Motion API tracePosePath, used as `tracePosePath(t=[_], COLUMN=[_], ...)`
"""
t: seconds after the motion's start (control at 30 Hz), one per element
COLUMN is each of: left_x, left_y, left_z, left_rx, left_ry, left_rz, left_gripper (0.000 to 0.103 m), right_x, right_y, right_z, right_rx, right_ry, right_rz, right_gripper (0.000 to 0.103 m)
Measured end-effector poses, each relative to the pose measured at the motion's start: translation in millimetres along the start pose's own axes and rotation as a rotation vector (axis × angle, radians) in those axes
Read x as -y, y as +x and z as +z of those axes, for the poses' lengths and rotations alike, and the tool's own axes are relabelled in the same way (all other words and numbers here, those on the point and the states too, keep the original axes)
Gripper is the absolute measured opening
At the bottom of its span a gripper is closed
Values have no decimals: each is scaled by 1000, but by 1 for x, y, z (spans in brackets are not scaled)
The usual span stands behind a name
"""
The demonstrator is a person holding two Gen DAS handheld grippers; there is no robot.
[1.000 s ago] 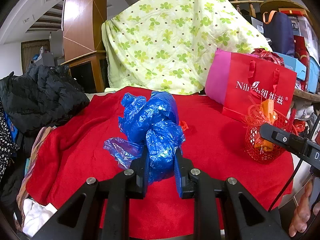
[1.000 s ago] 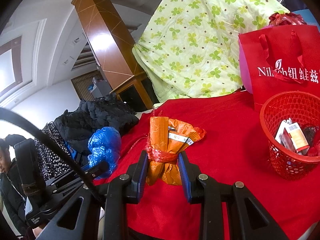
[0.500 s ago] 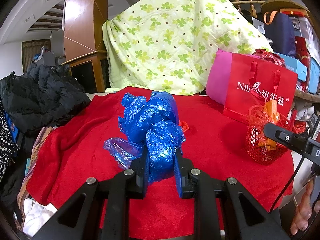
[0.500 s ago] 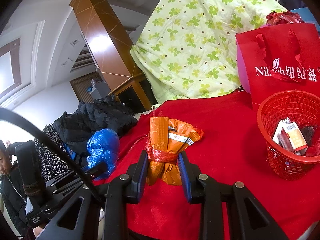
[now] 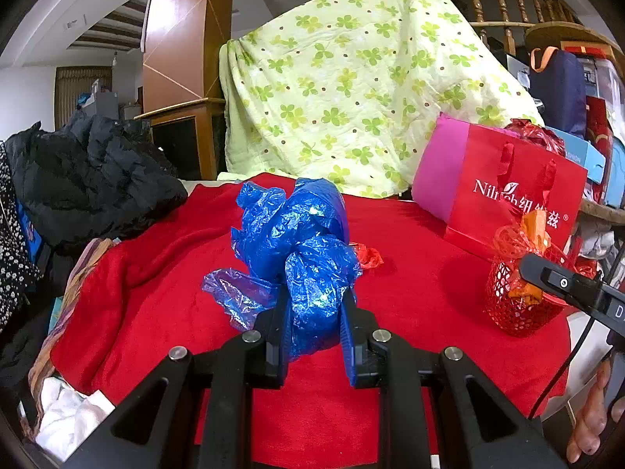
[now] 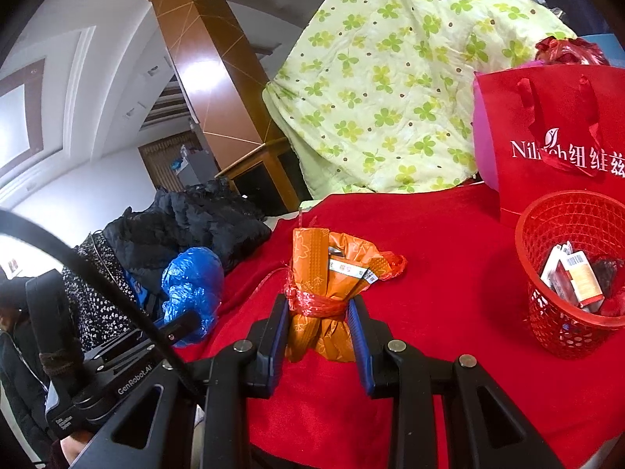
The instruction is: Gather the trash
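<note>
Two fisheye views, each looking forward and slightly down along its own tool, close above a red-covered bench [image 5: 410, 293]. The left view faces the bench squarely; the right looks from further right. Both share the red basket [image 5: 519, 305] [image 6: 570, 273], red gift bag [image 5: 508, 195] and green floral quilt [image 6: 390, 78].
</note>
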State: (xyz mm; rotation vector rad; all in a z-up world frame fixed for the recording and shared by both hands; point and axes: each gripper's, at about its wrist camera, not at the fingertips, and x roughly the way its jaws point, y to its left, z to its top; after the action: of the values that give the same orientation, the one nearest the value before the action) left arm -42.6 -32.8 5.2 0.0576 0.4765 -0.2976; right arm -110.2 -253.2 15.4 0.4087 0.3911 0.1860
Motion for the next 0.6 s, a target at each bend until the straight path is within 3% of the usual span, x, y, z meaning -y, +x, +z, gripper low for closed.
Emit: tracePosePath(t=[0.23, 0.6], left_x=[10, 68], left_y=[21, 42], left_z=[-3, 17], left_rx=[-37, -10], left_ry=[3, 101], left_rz=[-16, -186], left_gripper=[23, 23], right_x=[20, 84], right_y=[-2, -38], right_z=[3, 25], right_rx=[5, 97], right_ry=[23, 101], right_rz=[-33, -141], right_gripper=[32, 32])
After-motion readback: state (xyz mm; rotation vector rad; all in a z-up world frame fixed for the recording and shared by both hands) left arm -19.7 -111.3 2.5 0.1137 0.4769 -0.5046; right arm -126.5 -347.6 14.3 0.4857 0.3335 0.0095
